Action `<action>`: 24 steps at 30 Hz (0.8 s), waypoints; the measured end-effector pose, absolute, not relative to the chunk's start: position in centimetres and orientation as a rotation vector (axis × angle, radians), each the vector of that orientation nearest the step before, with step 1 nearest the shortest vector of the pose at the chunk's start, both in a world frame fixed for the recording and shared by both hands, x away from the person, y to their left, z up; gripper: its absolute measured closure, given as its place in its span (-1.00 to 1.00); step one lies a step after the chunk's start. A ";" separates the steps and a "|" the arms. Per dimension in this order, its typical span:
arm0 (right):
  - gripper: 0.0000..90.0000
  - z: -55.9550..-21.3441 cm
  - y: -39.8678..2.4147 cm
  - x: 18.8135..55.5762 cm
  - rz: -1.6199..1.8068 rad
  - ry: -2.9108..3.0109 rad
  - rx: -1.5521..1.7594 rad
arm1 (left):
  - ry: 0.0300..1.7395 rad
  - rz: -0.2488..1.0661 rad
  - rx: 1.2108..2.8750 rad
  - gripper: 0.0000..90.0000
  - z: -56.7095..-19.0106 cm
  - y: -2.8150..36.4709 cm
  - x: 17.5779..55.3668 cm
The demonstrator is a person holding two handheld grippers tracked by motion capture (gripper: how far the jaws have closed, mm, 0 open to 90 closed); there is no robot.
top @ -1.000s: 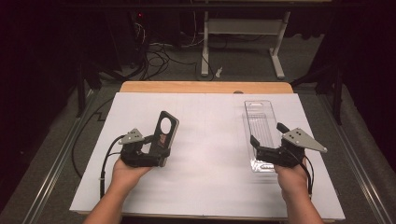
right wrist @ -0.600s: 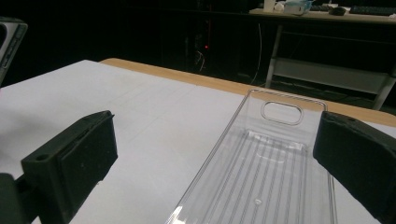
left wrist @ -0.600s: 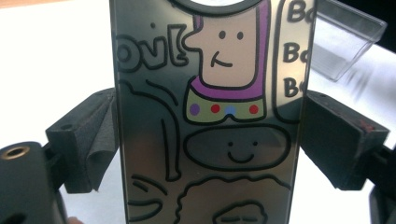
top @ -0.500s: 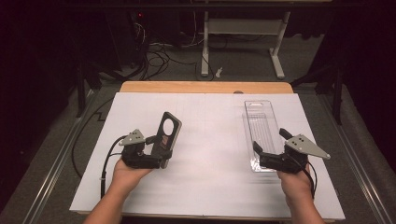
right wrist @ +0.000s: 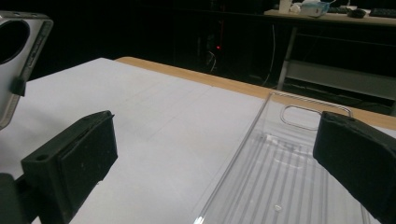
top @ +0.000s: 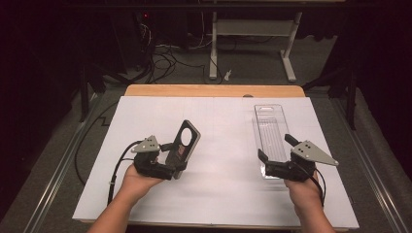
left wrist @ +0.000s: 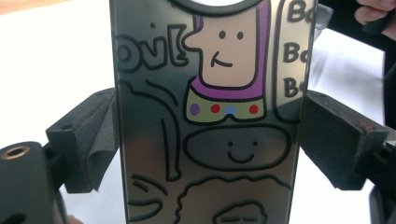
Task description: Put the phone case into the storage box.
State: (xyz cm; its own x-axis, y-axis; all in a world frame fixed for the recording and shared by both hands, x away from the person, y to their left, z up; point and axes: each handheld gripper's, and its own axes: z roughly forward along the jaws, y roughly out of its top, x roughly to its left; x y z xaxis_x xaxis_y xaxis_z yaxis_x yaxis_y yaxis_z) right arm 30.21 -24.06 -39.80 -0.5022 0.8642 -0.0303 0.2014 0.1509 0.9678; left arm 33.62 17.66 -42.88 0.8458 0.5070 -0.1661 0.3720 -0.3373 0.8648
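Note:
My left gripper (top: 175, 158) is shut on a phone case (top: 184, 144) and holds it upright and tilted over the white table cover. In the left gripper view the phone case (left wrist: 210, 116) is shiny, printed with cartoon figures, and both pads (left wrist: 95, 140) press on its long edges. A clear plastic packaging tray (top: 269, 126) lies flat at the right. My right gripper (top: 275, 148) stands open at the tray's near end, nothing between its jaws. From the right gripper view the tray (right wrist: 289, 177) stretches ahead between the spread pads (right wrist: 88, 154), and the phone case (right wrist: 18, 60) shows at far left.
A white sheet (top: 218, 194) covers the table, with a wooden edge (top: 214, 91) at the back. Beyond it are a dark floor, cables (top: 160, 53) and a white desk frame (top: 252, 29). Metal rails run along both sides.
My right gripper has drawn back a little toward the person at the tray's near end. The left gripper and the phone case have stayed put.

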 end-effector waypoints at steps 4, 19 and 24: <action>-1.00 -39.7 -23.8 30.3 1.400 1.823 1.010 | 0.635 0.134 1.949 -0.71 -42.8 17.5 33.7; -1.00 -39.4 -21.1 29.7 1.513 1.910 0.907 | 0.536 0.071 1.913 -0.71 -42.0 17.8 33.2; -1.00 -39.1 -19.2 29.5 1.527 1.921 0.869 | 0.526 0.060 1.924 -0.71 -42.1 17.8 33.2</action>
State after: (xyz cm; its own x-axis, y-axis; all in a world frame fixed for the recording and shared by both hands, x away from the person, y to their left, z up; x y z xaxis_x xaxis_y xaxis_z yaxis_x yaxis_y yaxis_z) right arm 29.50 -19.24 -39.06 -0.6515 0.7585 -0.0141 0.1574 0.1534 0.9755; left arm 33.25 17.79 -42.06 0.9007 0.3862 -0.1990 0.3311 -0.3135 0.8900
